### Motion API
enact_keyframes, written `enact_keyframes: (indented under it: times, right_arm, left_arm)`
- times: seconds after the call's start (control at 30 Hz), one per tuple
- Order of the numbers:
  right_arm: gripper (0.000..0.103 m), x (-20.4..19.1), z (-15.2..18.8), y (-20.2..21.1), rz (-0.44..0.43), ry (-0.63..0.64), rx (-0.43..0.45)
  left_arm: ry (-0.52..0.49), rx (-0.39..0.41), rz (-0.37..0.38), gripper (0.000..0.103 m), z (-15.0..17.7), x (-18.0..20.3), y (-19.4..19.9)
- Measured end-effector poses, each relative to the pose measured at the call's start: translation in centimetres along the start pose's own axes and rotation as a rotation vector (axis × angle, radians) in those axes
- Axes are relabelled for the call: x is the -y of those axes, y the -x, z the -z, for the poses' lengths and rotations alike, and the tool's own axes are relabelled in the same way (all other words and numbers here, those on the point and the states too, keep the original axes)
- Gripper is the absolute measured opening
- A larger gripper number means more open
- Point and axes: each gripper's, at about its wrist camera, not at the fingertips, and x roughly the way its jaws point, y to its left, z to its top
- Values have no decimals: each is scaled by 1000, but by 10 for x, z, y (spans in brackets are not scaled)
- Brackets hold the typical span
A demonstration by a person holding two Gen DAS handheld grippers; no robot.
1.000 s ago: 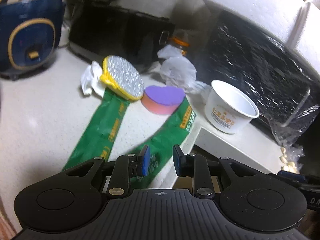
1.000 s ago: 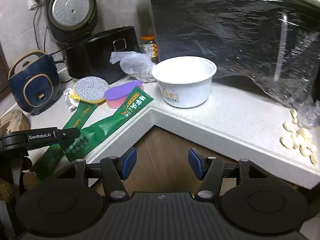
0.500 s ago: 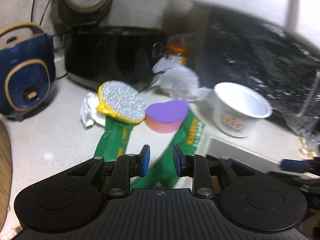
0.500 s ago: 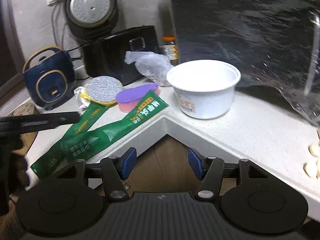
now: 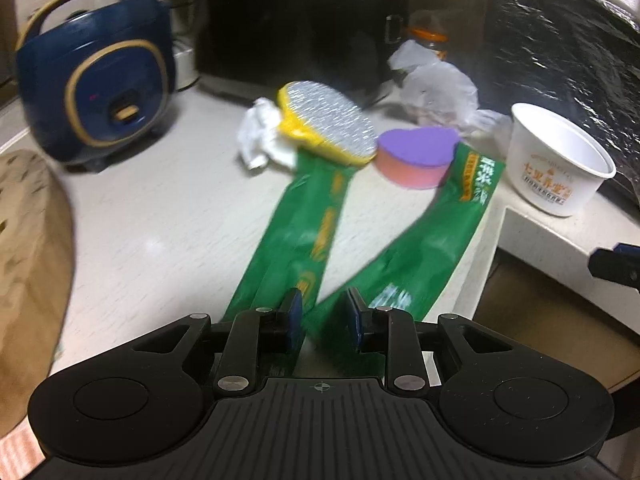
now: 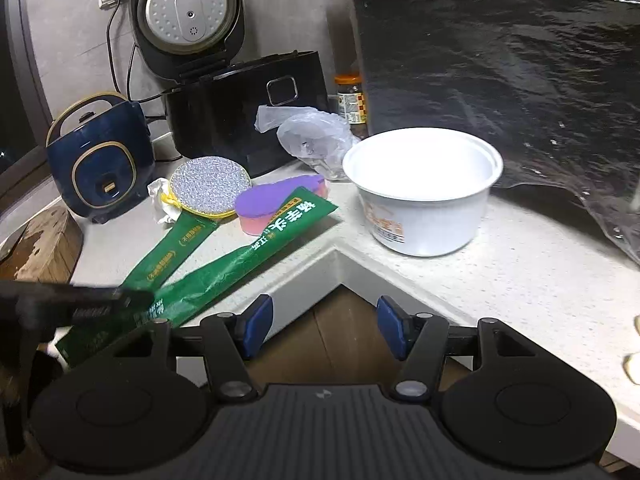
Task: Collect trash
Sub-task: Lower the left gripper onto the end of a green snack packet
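The desk [image 6: 520, 280] looks like speckled stone, smooth and matt. The two green wrappers [image 6: 240, 256] are glossy, crinkled plastic film. The white bowl [image 6: 424, 216] is smooth plastic. The round scrubber [image 6: 210, 186] has a rough, glittering face. The black sheet [image 6: 500, 80] is shiny and wrinkled.

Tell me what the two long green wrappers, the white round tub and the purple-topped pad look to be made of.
Two long green wrappers: thin glossy plastic film, judging by the crinkles and glare.
White round tub: smooth, probably plastic or coated paper; thin rolled rim, printed side.
Purple-topped pad: likely foam sponge; matte, thick pink layer beneath the purple.
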Motion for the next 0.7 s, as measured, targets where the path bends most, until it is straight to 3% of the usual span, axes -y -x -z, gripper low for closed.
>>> enact_keyframes:
  times: [0.1,0.3,0.4,0.47,0.57,0.63,0.7]
  right_arm:
    - [58,-10,-1,-6,-25,8,-11]
    - [58,-32,4,-16,-78,41,-46]
    - [58,-42,7,-20,-87,59,-61]
    - [58,-46,9,-21,-88,72,-65]
    - [58,-49,10,-20,-89,73,-73]
    - [58,-50,13,-17,-90,75,-77]
    - [58,-50,17,-14,-87,82,-83]
  left_arm:
    - [41,-3,30,28,5,-11,9]
    - [119,-59,226,28,16,-18,18]
    - [134,-17,262,28,15,-19,32]
    - [151,39,262,28,9,-23,42]
    - [143,125,170,28,-3,-27,48]
    - [134,132,134,28,-10,-29,41]
    - [133,130,155,28,-17,-27,32]
